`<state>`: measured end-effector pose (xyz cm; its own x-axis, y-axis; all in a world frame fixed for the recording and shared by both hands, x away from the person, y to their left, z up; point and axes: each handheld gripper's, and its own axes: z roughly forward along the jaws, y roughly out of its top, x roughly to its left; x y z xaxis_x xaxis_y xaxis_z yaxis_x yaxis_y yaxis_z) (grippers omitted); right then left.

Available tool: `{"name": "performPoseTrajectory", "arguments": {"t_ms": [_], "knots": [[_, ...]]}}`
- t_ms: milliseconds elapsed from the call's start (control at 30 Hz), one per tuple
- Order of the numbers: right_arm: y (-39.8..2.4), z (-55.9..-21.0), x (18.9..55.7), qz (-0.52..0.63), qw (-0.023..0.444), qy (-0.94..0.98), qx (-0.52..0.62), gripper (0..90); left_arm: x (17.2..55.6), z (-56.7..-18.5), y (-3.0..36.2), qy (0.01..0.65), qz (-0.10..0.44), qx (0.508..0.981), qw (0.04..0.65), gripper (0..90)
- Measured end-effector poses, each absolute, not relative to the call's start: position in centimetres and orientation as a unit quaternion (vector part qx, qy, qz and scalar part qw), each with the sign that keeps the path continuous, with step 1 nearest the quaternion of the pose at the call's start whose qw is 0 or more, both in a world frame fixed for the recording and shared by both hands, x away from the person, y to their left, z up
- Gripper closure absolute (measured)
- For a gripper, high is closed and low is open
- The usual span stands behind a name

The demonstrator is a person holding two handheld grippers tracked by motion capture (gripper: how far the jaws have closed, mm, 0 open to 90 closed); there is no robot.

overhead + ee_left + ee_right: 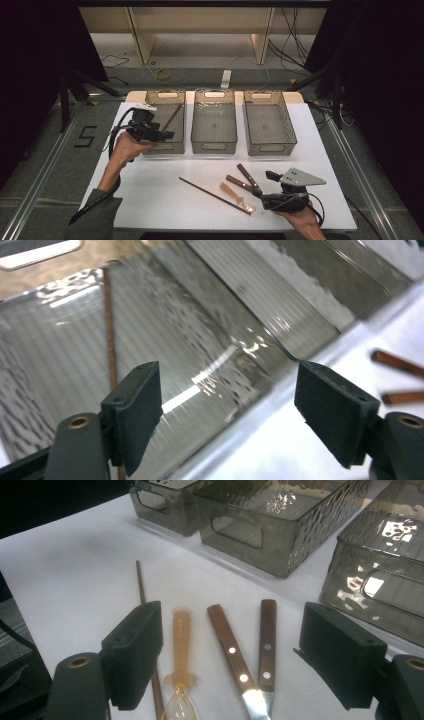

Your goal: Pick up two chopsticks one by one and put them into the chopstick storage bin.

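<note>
Two grippers worked over the white table (150,200), both with jaws apart and nothing between them. The left gripper (161,134) hung over the front of the left bin (176,147), where one brown chopstick (171,118) lay slanted inside. The right gripper (266,180) sat near the table's front right corner, facing the two wooden-handled knives (250,642), an amber spoon (180,647) and another chopstick (210,193).
</note>
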<state>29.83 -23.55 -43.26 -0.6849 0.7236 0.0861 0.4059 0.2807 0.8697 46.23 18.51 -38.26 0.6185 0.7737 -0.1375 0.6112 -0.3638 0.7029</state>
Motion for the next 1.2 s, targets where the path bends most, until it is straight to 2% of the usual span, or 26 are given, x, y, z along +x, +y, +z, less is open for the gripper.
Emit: {"name": "performPoseTrajectory", "arguments": {"t_ms": [600,1200], "knots": [[-23.7,-43.1,29.7,0.479,0.167,0.783,0.359,26.2,41.8,-39.4,11.5,0.258,0.063,0.923,0.278,21.3],[-23.7,-43.2,29.7,0.477,0.166,0.785,0.358,26.2,39.8,-42.4,7.0,0.148,0.028,0.969,0.198,29.7]]}}
